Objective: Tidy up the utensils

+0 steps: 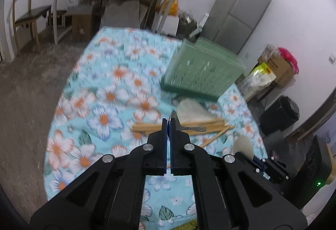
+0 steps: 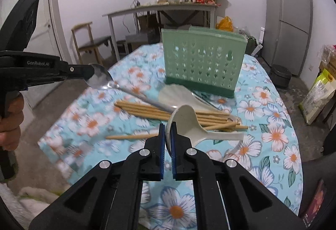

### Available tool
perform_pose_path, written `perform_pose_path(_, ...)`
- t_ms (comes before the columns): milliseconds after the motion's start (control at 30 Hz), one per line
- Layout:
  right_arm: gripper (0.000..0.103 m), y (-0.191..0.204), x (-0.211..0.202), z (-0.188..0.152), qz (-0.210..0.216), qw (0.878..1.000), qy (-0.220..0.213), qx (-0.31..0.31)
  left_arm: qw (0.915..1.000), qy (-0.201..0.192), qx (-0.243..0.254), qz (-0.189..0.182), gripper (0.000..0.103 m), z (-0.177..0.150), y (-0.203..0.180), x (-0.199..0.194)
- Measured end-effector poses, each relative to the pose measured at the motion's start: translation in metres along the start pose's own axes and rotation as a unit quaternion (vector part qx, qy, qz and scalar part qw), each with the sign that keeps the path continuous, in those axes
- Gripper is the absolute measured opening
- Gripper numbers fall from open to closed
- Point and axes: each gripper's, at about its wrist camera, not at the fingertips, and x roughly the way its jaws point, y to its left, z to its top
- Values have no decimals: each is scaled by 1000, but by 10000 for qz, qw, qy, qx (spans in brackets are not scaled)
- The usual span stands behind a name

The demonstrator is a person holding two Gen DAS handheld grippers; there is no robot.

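Note:
My left gripper [image 1: 169,122] is shut on the bowl of a metal spoon [image 1: 174,117]; in the right wrist view the spoon [image 2: 100,78] hangs from the left gripper [image 2: 89,75] above the table, handle slanting down to the right. My right gripper [image 2: 167,128] is shut on the bowl rim of a white ceramic spoon [image 2: 187,122], its handle pointing right. A pile of wooden chopsticks [image 2: 168,113] lies on the floral cloth. Another white ceramic spoon [image 2: 178,94] lies before the green utensil holder [image 2: 203,62], which stands upright at the far side.
The round table carries a blue floral cloth [image 2: 273,135]. One chopstick [image 2: 130,136] lies apart at the front. Behind are a grey table [image 2: 159,9] with clutter, a wooden chair [image 2: 90,41], a fridge [image 2: 287,17], and bags [image 2: 319,93] on the floor at right.

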Motion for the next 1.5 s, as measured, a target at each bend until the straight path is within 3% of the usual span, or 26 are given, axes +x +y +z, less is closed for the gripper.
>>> perform_pose_path(200,5,-8,-22,17,182,9991,-318,215,9978,-605,249,-40,1,31,-12,-31)
perform_pose_path(433,5,-17,-47,46,237,9953,-900,282,9898,-1272,640,-45,0,78,-29,-49)
perform_pose_path(733,5,-18,-54,78,244,9911,-1305,140,9781,-1716,1158,193,1,134,-55,-26)
perform_pose_path(900,5,-23,-49,88,238,9904,-1350,162,9759,-1600,1418,448,0,158,-66,1)
perform_pose_path(1167,5,-29,-33,94,305,9906,-1308,243,9724,-1137,1869,813,1,165,-71,60)
perform_pose_path(1400,5,-26,-28,99,312,9901,-1359,168,9758,-674,1951,714,3,163,-70,115)
perform_pose_path(1500,5,-27,-31,107,356,9881,-1495,112,9775,-735,1881,603,4,161,-68,123)
